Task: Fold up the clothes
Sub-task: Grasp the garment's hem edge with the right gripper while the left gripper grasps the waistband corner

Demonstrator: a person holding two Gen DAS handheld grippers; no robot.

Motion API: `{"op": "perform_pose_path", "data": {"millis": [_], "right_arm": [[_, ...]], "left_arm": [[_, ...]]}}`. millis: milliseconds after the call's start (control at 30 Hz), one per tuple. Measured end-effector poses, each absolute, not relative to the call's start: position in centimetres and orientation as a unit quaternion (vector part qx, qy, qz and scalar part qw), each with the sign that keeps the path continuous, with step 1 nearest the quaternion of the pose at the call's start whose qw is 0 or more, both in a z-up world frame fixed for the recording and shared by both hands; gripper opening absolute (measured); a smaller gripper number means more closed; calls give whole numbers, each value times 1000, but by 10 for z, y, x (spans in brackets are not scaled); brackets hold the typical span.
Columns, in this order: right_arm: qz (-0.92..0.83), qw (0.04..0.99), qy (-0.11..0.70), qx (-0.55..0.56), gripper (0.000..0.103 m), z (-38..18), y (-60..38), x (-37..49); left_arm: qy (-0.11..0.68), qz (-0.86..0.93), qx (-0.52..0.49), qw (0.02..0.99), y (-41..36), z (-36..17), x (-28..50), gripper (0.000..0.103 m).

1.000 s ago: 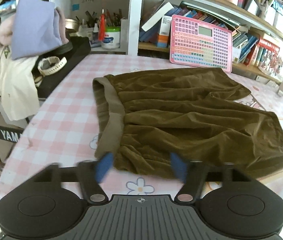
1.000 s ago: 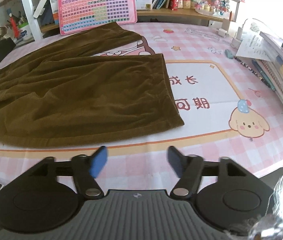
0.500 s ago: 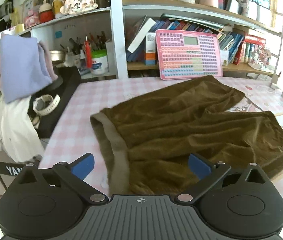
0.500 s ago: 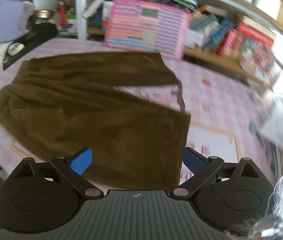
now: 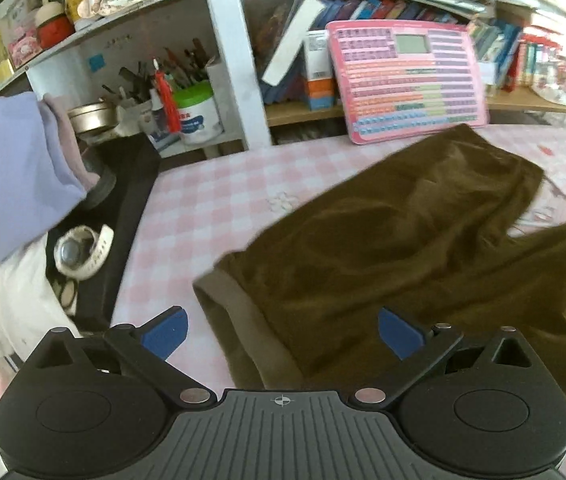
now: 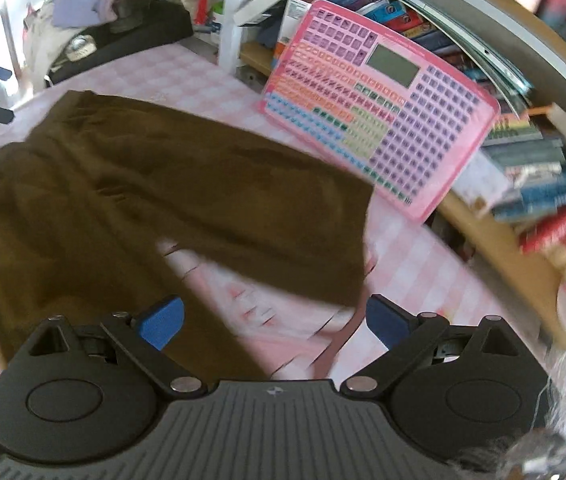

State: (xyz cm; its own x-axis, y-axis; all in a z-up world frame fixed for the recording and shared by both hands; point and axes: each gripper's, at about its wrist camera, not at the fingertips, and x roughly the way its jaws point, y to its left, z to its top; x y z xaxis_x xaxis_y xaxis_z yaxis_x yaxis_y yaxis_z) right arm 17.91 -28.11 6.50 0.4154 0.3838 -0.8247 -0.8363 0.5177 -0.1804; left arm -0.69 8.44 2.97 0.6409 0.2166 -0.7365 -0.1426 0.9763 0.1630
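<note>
Velvet-like brown shorts (image 5: pixel 423 240) lie spread flat on the pink checked table (image 5: pixel 211 200), soft and limp; best taken at the waistband (image 5: pixel 243 332) and leg hems. Both grippers' fingers stand apart, holding nothing.

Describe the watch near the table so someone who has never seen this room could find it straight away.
Start at the pink checked table and go to its left edge, where a black surface runs alongside it below the shelf. The white wristwatch lies there, next to hanging lilac and cream clothes. It is the only small round thing there, a pale strap looped around a metal face.
</note>
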Motion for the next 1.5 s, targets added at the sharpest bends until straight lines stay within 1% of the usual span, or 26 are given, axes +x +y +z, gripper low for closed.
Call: {"op": "perform_pose_path", "data": {"millis": [133, 233, 300, 333, 367, 400, 433, 467, 500, 533, 567, 600, 633, 667, 767, 833, 900, 967, 1133, 1200, 1233, 1367, 1400, 1433, 1467, 1500], "right_arm": [[379, 791, 382, -292, 97, 57, -264, 251], [376, 797, 392, -267, 92, 46, -254, 302], [376, 798, 398, -252, 74, 38, -249, 328], [376, 798, 401, -247, 70, 34, -248, 340], [375, 797, 404, -246, 64, 27, -245, 352], [376, 794, 408, -248, 59, 19, -241, 359], [377, 791, 412, -249, 57, 12, -238, 366], [378, 788, 416, -251, 54, 4, -235, 373], [380, 785, 419, -253, 53, -3, -231, 380], [381, 784, 420, -253, 53, -9, -229, 385], [382, 783, 420, -253, 51, -15, -226, 390], [384, 782, 421, -253, 51, -21, -223, 395], [384, 782, 422, -250, 51, -23, -222, 397], [384, 782, 423, -248, 51, -26, -221, 400], [385, 783, 426, -240, 45, -35, -216, 409], [385, 783, 428, -235, 44, -40, -214, 414], [386, 783, 430, -229, 39, -46, -211, 420], [389, 782, 433, -224, 37, -50, -208, 423], [397, 780, 433, -216, 33, -53, -203, 425], [398, 779, 434, -212, 32, -53, -203, 426], [399, 779, 436, -209, 30, -53, -203, 427], [399, 780, 443, -191, 12, -52, -206, 428], [395, 784, 441, -186, 9, -50, -207, 426], [392, 788, 439, -181, 8, -47, -208, 425], [389, 792, 436, -176, 6, -44, -210, 423], [387, 799, 429, -168, 5, -39, -213, 421]], "left_arm": [[431, 114, 29, 895, 99, 17, 27, 103], [441, 125, 38, 888, 106, 7, 46, 103], [440, 133, 40, 887, 111, 3, 53, 101], [439, 137, 38, 887, 115, 2, 56, 101], [438, 140, 37, 887, 118, 0, 59, 99], [438, 141, 35, 887, 121, -2, 61, 95], [438, 143, 34, 887, 125, -5, 63, 87], [439, 146, 34, 886, 128, -7, 64, 82], [442, 151, 33, 884, 132, -10, 66, 72], [444, 156, 30, 882, 136, -13, 68, 64], [446, 161, 26, 880, 139, -15, 69, 60], [447, 164, 22, 879, 143, -17, 70, 53], [448, 167, 17, 878, 147, -18, 71, 50], [448, 170, 12, 878, 151, -19, 72, 49], [451, 171, 7, 876, 157, -22, 76, 48], [452, 166, 11, 876, 158, -23, 79, 48], [454, 155, 18, 877, 159, -23, 83, 48], [459, 143, 28, 876, 158, -23, 88, 47], [493, 110, 64, 861, 153, -37, 106, 48], [498, 100, 61, 859, 155, -41, 111, 48], [500, 95, 59, 859, 155, -42, 112, 48], [503, 70, 56, 860, 156, -48, 117, 47], [503, 63, 52, 861, 157, -47, 117, 40], [502, 63, 51, 861, 158, -47, 117, 28], [501, 66, 52, 862, 158, -47, 117, 18], [499, 70, 54, 862, 157, -46, 117, 14]]}}
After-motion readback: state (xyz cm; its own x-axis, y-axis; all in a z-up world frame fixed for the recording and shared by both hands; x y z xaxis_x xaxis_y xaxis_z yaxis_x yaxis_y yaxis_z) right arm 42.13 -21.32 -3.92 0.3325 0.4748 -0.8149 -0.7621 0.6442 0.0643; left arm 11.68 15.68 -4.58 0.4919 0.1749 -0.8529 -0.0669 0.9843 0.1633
